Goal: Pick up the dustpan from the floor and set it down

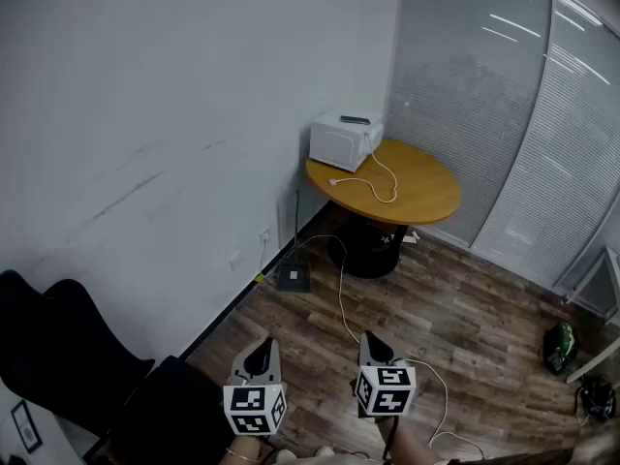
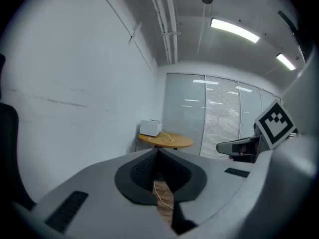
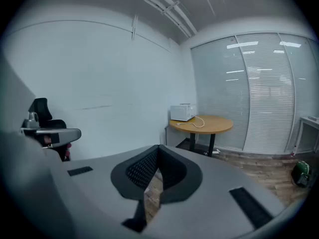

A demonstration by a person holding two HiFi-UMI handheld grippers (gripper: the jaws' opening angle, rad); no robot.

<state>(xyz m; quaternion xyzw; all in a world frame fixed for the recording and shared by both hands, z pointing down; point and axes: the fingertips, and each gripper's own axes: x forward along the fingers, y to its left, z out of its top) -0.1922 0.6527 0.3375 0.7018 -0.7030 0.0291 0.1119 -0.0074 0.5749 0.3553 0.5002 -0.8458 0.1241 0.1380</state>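
Wood-grain plank floor (image 1: 465, 327) lies under left tongs (image 1: 260, 355) and right tongs (image 1: 374, 341), both closed, empty.

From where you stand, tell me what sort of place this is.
Probably a small office room: a white boxy microwave on a round wooden table, a glass partition wall with blinds, and a black office chair.

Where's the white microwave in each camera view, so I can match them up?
Head view: microwave a little above centre.
Left gripper view: microwave small, just left of centre.
Right gripper view: microwave just right of centre.
Shared landmark: the round table under it.
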